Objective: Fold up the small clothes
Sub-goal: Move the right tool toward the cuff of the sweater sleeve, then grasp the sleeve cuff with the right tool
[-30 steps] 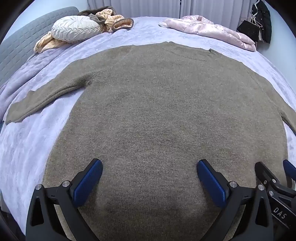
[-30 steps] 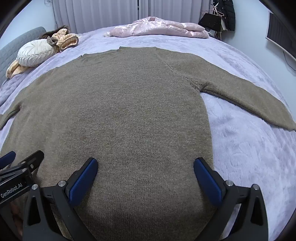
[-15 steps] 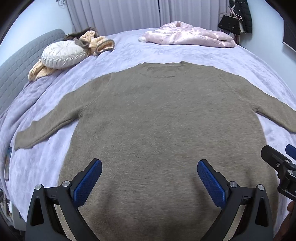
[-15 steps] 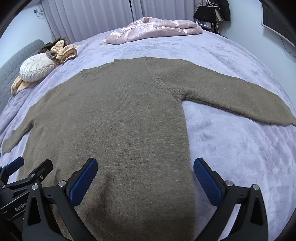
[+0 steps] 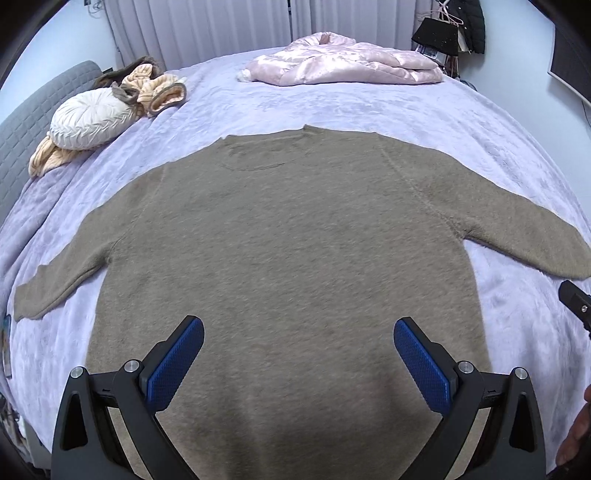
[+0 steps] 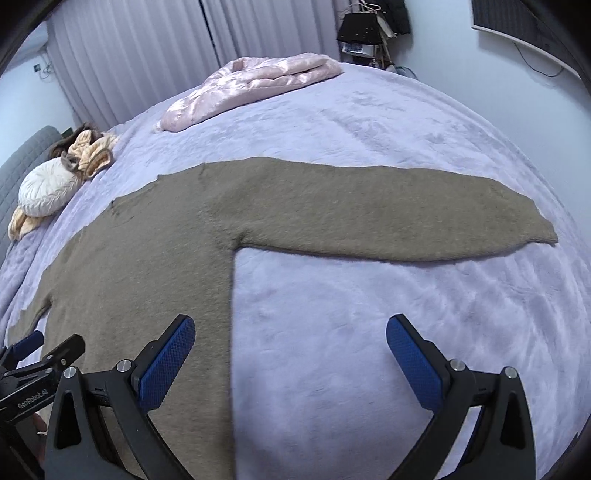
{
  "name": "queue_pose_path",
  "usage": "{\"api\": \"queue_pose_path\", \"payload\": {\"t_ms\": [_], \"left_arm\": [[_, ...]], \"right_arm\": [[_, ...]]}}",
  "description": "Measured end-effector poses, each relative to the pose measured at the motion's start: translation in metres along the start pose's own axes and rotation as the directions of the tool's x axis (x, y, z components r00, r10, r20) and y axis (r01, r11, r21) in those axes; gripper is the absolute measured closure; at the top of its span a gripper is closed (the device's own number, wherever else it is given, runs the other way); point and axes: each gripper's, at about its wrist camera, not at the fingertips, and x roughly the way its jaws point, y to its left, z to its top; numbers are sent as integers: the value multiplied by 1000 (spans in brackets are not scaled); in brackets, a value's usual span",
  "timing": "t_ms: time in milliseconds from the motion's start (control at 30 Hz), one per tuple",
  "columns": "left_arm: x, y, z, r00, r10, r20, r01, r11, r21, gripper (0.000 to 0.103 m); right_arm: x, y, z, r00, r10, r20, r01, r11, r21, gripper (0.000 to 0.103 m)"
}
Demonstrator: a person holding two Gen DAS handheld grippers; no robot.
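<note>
A taupe knit sweater lies flat on the lavender bedspread, both sleeves spread out to the sides. My left gripper is open and empty above the sweater's lower middle. My right gripper is open and empty above the sweater's right side edge and bare bedspread. The sweater's body and its right sleeve show in the right wrist view. The left gripper shows at the right wrist view's lower left edge.
A pink puffy jacket lies at the far side of the bed. A round white cushion and beige clothes sit at the far left by a grey headboard. Curtains and hanging dark clothes stand behind the bed.
Both grippers have pulled back and risen from the sweater, so more of it shows. The right gripper has swung to the right, over the sweater's right edge and sleeve.
</note>
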Motion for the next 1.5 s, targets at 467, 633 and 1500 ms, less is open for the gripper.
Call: {"api": "queue_pose_path", "payload": {"t_ms": [467, 633, 1500], "left_arm": [[-10, -64, 21, 1000, -4, 15, 2, 996, 94, 0], [-11, -82, 26, 1000, -12, 19, 10, 993, 114, 0], [36, -148, 66, 996, -52, -70, 60, 991, 123, 0]], "right_arm": [[-15, -83, 27, 998, -50, 49, 45, 995, 92, 0], [-17, -111, 25, 997, -67, 45, 60, 988, 142, 0], [-2, -264, 34, 996, -85, 20, 74, 947, 314, 6]]}}
